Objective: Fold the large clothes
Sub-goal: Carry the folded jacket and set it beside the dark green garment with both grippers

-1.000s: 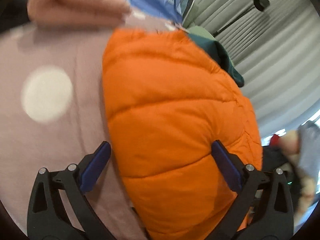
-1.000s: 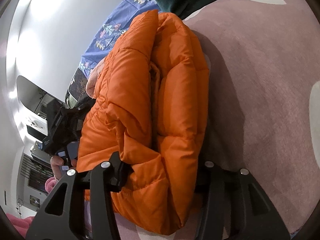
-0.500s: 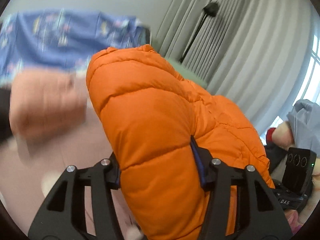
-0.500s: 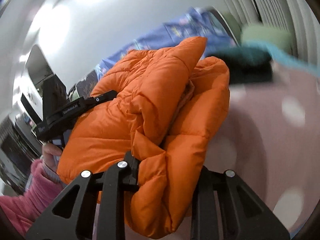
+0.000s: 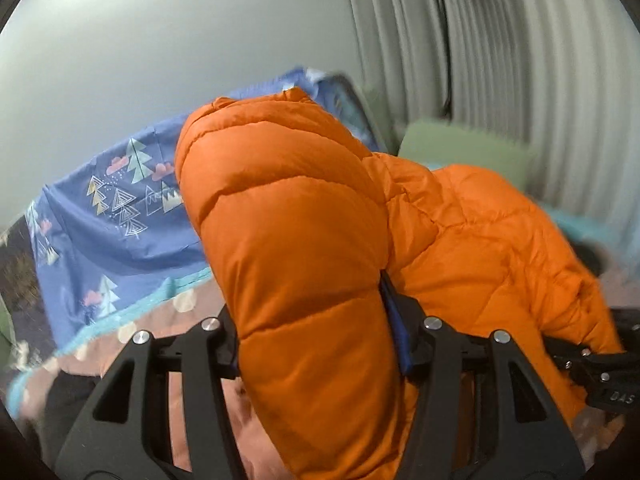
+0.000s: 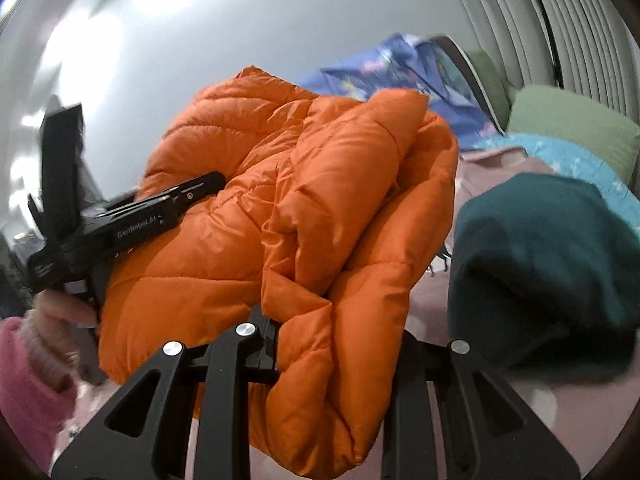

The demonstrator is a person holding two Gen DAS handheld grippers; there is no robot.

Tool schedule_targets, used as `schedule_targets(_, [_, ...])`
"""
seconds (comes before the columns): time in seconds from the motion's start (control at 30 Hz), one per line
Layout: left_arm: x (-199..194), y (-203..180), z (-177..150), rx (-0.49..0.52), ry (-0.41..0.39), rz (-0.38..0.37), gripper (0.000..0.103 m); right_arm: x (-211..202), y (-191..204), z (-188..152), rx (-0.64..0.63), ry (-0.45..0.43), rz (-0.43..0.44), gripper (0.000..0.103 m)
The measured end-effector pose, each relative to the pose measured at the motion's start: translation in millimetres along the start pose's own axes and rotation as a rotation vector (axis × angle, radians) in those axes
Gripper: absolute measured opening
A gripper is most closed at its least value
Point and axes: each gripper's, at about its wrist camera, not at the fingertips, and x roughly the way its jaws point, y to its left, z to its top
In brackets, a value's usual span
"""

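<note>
No container shows in either view; the orange puffer jacket is a quilted, glossy bundle folded over on itself in thick rolls, held up above the pink dotted bedspread; the left gripper has its jaws partly closed, pressing in on a fat fold of the jacket; the right gripper has narrower jaws, pinched on a doubled edge whose loose end hangs below; a dark green garment lies on the bedspread just beside the jacket; a blue tree-print sheet lies behind
</note>
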Motion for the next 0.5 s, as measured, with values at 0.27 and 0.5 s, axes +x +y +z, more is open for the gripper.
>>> schedule_targets(0.27, [140,-60,-86,0.144,0.137,0.345,0.082,87,-47,-44,0.045,0.124,-0.261,0.026])
schedule_targets(0.5, [132,-41,-90,0.067,0.175,0.330,0.087,83,-45,-54,0.009,0.111,-0.245,0.037])
